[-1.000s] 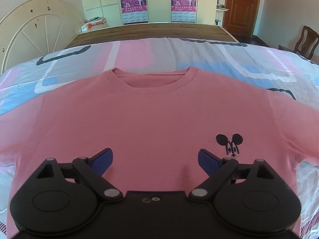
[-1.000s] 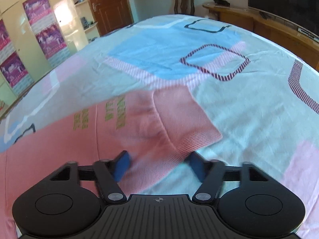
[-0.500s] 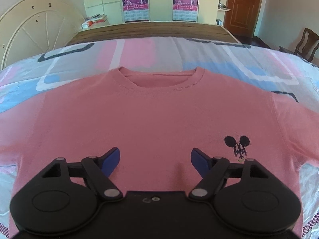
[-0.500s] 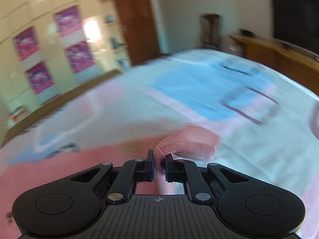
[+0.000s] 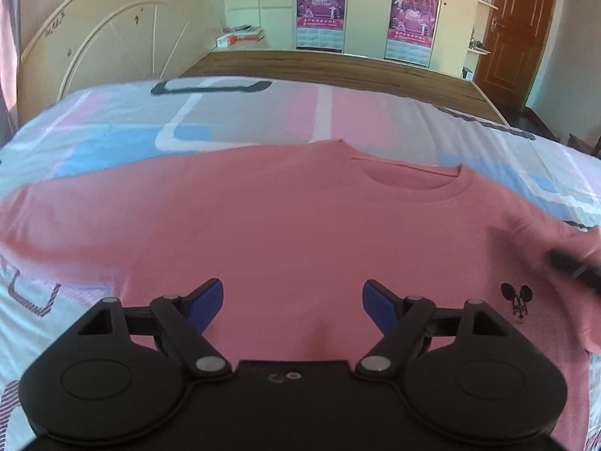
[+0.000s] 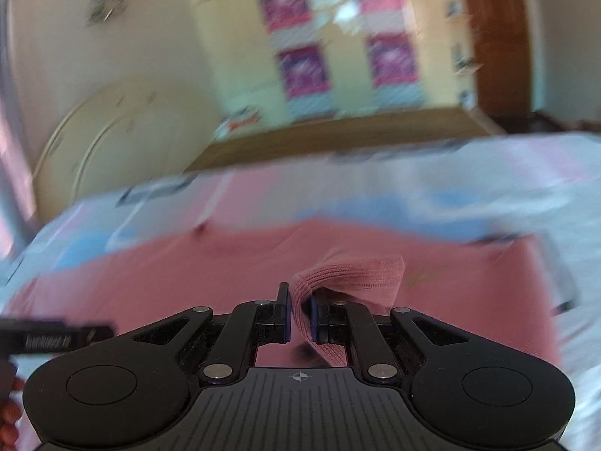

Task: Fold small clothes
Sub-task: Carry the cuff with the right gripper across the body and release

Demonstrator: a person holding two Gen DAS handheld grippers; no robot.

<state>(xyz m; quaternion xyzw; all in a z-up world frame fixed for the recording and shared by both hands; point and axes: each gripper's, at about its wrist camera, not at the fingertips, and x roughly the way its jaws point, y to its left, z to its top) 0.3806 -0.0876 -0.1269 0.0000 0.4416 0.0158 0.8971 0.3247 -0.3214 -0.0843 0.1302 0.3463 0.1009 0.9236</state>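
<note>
A pink long-sleeved shirt (image 5: 300,225) lies flat, front up, on the patterned bedsheet (image 5: 112,139), with a small black mouse logo (image 5: 517,297) on its chest. My left gripper (image 5: 293,302) is open and empty, just above the shirt's lower body. My right gripper (image 6: 299,315) is shut on the ribbed sleeve cuff (image 6: 357,274) and holds it lifted over the shirt's body (image 6: 188,278). The right gripper's tip also shows at the right edge of the left wrist view (image 5: 574,267).
A cream round headboard (image 5: 112,45) stands at the far left. A wooden bed edge (image 5: 338,67), wardrobe doors with purple posters (image 5: 321,11) and a brown door (image 5: 518,22) lie beyond. The left gripper shows at the left edge of the right wrist view (image 6: 52,338).
My right gripper shut on the sleeve cuff, lifted it and swung it left over the shirt. My left gripper shifted left over the lower shirt and stayed open.
</note>
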